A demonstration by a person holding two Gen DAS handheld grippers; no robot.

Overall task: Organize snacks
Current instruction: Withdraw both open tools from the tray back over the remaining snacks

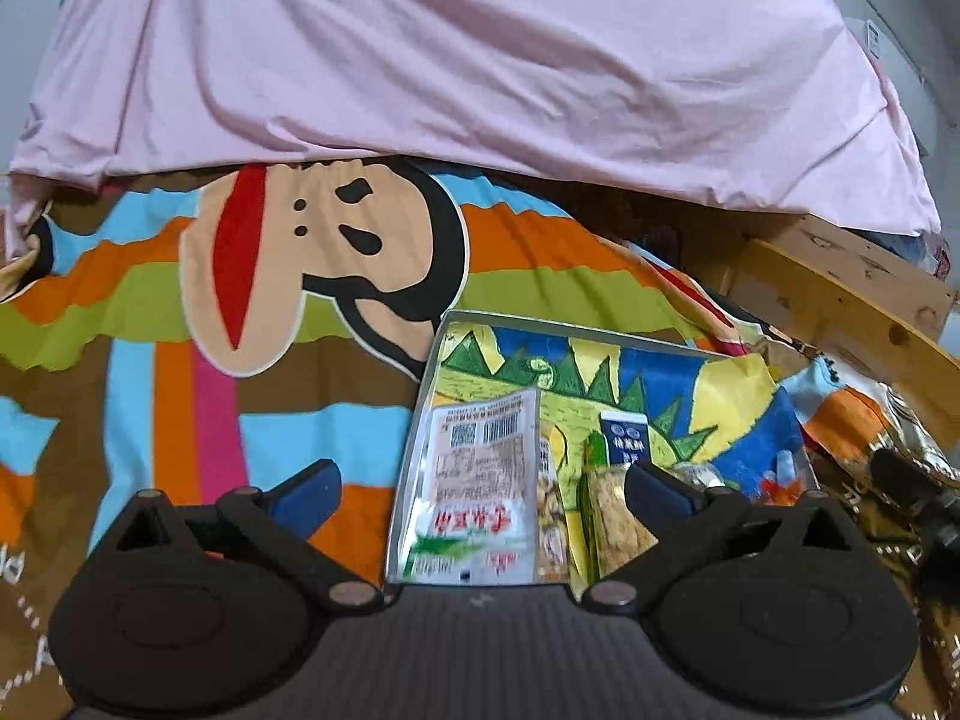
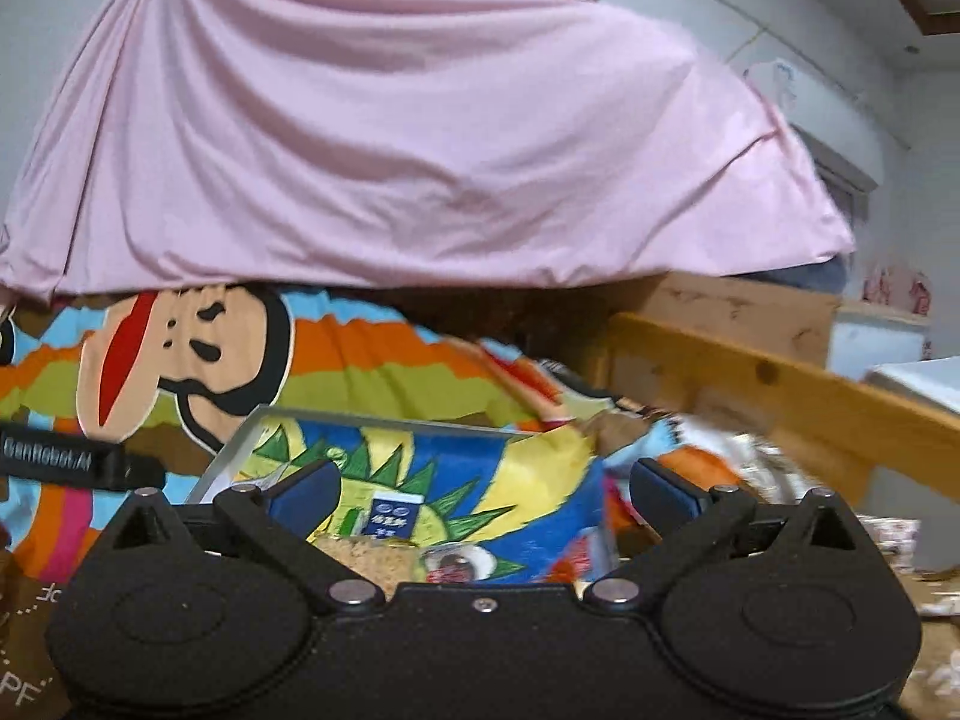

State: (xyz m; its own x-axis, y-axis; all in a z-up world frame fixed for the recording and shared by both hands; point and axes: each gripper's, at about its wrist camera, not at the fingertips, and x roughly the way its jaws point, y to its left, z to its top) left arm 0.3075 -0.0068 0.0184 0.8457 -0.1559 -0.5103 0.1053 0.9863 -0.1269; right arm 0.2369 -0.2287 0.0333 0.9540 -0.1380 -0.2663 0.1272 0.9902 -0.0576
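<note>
I read this as late in the job. In the left wrist view my left gripper (image 1: 483, 489) has its jaws spread wide with nothing clamped between them; beyond it, lower centre of the frame, sits the shallow tray (image 1: 420, 396) with a cartoon dinosaur print on its floor. Several snacks are already in it: a white packet with a barcode (image 1: 480, 480) along the tray's left wall, a small blue-and-white packet (image 1: 624, 435) further in, and a brownish cracker-like pack (image 1: 618, 522) just beside the gripper's right finger. In the right wrist view my right gripper (image 2: 483, 489) is likewise spread apart and empty, with the same tray at the centre of the frame.

What may remain: at the right edge of the left view, shiny crumpled wrappers (image 1: 900, 426) lie outside the tray on the striped bedspread (image 1: 150, 312), near the wooden bed rail (image 1: 840, 300). I cannot tell whether those are full snacks or rubbish. The packets inside also lie loosely, overlapping.
</note>
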